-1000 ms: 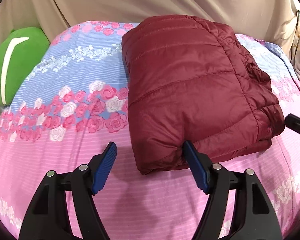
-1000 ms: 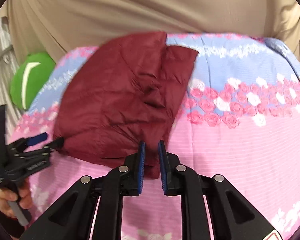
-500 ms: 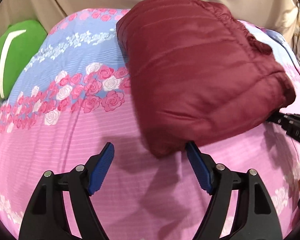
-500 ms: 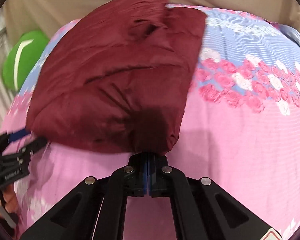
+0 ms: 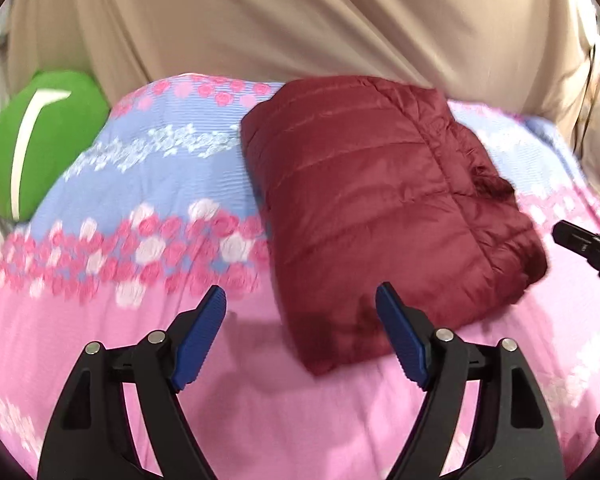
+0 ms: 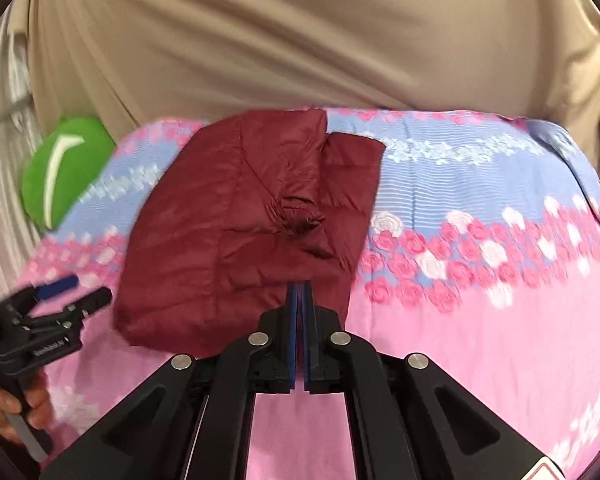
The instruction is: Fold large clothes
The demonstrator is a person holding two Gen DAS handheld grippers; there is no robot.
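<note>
Dropped back flat since half a second ago, the maroon quilted jacket (image 5: 380, 208) lies as a puffy folded bundle just ahead of the left gripper's (image 5: 300, 336) wide-spread jaws and the closed right gripper (image 6: 300, 292), apparently empty.

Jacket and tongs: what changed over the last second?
Right tongs closed from a narrow gap to shut, at the near edge of the maroon jacket; no cloth visibly pinched. Both views drew in close to the jacket, then backed off. Left tongs have just been opening slightly, with the jacket corner between them, unpressed. The jacket stays folded on the floral bedspread; green cushion unmoved.
</note>
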